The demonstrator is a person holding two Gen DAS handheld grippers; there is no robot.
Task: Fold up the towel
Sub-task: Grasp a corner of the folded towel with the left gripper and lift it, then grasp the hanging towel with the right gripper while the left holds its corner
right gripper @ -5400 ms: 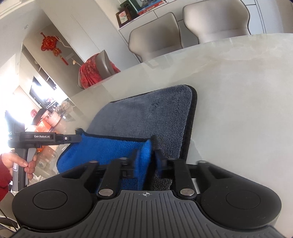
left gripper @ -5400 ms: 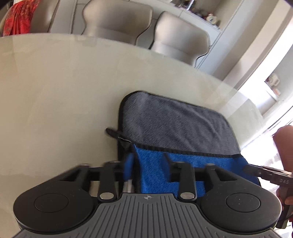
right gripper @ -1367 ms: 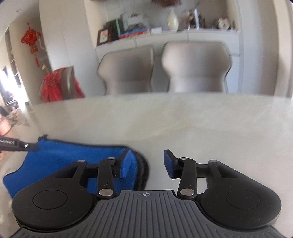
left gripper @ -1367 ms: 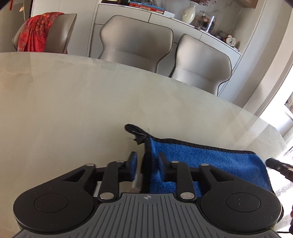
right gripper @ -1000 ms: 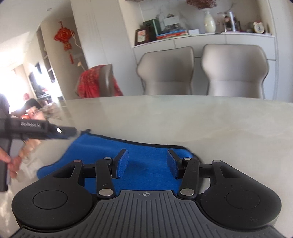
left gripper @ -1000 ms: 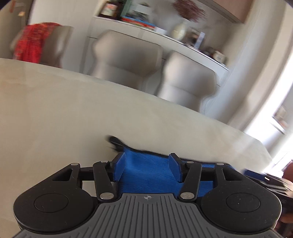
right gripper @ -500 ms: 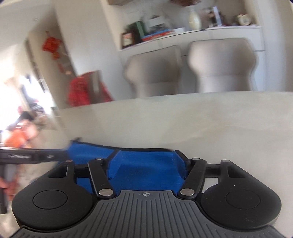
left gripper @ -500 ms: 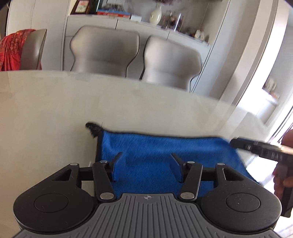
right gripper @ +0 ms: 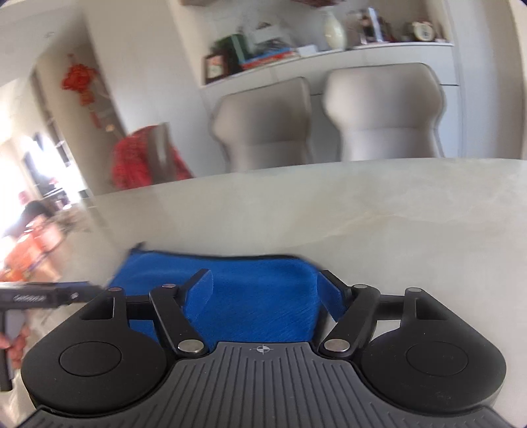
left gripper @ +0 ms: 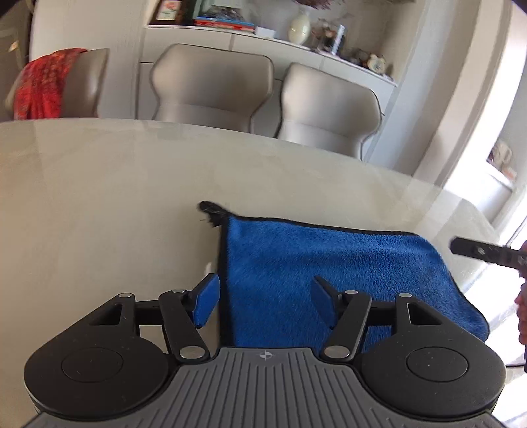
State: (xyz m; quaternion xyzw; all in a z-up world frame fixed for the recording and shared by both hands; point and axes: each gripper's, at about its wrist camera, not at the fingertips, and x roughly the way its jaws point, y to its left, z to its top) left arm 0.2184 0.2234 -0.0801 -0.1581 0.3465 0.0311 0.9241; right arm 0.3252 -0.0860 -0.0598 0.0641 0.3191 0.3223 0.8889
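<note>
A blue towel (left gripper: 329, 263) with a black hem lies folded flat on the pale table (left gripper: 115, 197), a black loop (left gripper: 210, 210) at its far left corner. My left gripper (left gripper: 263, 283) hovers over the towel's near left part. Its jaws are opening and hold nothing, with the left finger just outside the towel's left edge. In the right wrist view the towel (right gripper: 230, 263) fills the gap of my right gripper (right gripper: 263, 275). Those jaws are also opening, above the towel's right end, and grip nothing. The right gripper's fingers (left gripper: 477, 252) show at the far right.
Two beige chairs (left gripper: 214, 85) (left gripper: 329, 112) stand behind the table's far edge, and a third chair with a red cloth (left gripper: 49, 85) is at the left. A white sideboard with books and a vase (left gripper: 299, 24) runs along the wall. A person's hand (right gripper: 16, 345) holds the left gripper's handle.
Both pairs of jaws have spread wider over the flat towel. The left gripper has slid left, so its left finger now stands past the towel's edge. The right gripper has lifted slightly.
</note>
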